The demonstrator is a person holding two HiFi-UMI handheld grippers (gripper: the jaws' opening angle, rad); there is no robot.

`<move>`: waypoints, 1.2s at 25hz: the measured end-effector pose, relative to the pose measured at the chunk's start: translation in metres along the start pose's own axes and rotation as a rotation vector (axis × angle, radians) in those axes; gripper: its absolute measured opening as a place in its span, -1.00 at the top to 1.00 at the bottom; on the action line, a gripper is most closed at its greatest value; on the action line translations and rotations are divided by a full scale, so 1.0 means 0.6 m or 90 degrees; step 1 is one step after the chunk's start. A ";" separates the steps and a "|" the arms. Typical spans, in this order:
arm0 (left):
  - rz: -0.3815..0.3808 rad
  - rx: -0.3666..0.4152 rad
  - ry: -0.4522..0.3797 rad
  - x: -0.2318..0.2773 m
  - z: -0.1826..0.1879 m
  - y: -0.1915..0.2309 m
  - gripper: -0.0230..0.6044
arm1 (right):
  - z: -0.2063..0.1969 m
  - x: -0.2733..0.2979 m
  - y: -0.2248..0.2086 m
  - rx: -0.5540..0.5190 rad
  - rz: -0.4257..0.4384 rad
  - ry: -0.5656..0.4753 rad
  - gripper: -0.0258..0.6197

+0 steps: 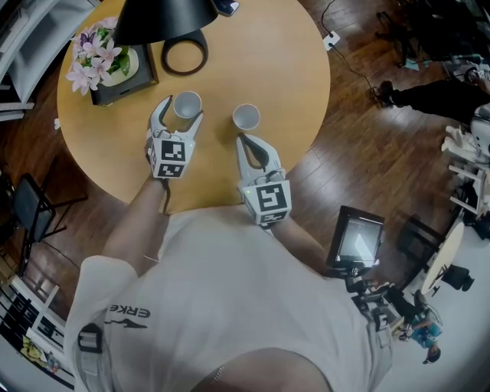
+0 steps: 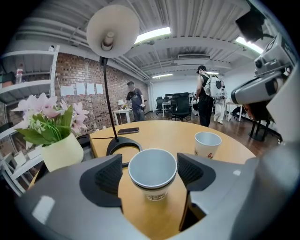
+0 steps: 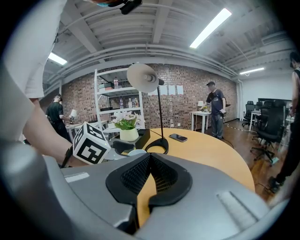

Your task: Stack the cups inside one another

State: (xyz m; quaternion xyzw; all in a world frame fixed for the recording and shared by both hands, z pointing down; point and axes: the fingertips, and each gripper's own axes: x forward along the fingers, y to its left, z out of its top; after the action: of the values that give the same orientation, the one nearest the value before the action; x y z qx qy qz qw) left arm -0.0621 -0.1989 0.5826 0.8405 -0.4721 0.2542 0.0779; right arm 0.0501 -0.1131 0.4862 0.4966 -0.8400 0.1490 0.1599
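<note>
Two white paper cups stand upright on the round wooden table [image 1: 291,76]. The left cup [image 1: 186,105] sits between the jaws of my left gripper [image 1: 183,109]. In the left gripper view this cup [image 2: 152,168] stands on the table between the black pads [image 2: 110,176], which flank its rim without visibly pressing it; my left gripper [image 2: 151,175] is open. The second cup [image 1: 246,117] [image 2: 207,144] stands empty to the right, just beyond the tip of my right gripper [image 1: 242,138]. My right gripper [image 3: 149,157] is shut with nothing between its pads, and its jaws hide that cup.
A black desk lamp [image 1: 164,19] with a ring base [image 1: 184,55] stands at the table's far side, with a pot of pink flowers [image 1: 103,57] on a dark box to its left. A phone [image 2: 128,131] lies behind the lamp base. People stand in the room beyond.
</note>
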 end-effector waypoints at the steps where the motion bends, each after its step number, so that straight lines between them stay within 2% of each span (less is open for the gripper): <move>1: 0.000 -0.001 0.001 -0.001 0.000 0.000 -0.24 | 0.001 0.000 0.001 0.000 0.001 -0.001 0.88; 9: -0.001 -0.004 -0.004 -0.006 0.001 0.000 -0.24 | 0.001 0.002 0.005 -0.002 0.004 -0.002 0.88; 16: 0.009 -0.007 -0.036 -0.022 0.023 0.005 -0.22 | 0.007 -0.001 0.004 -0.004 0.000 -0.014 0.88; 25: 0.024 -0.027 -0.142 -0.091 0.115 -0.001 0.51 | 0.039 -0.016 0.002 -0.022 0.000 -0.053 0.88; 30: 0.030 -0.027 -0.176 -0.126 0.148 -0.014 0.74 | 0.050 -0.033 0.004 -0.036 -0.001 -0.073 0.88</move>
State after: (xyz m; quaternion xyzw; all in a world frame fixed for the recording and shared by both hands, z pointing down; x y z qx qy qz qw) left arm -0.0554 -0.1704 0.4693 0.8544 -0.5030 0.1279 0.0239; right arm 0.0532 -0.1085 0.4505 0.5002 -0.8514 0.0965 0.1253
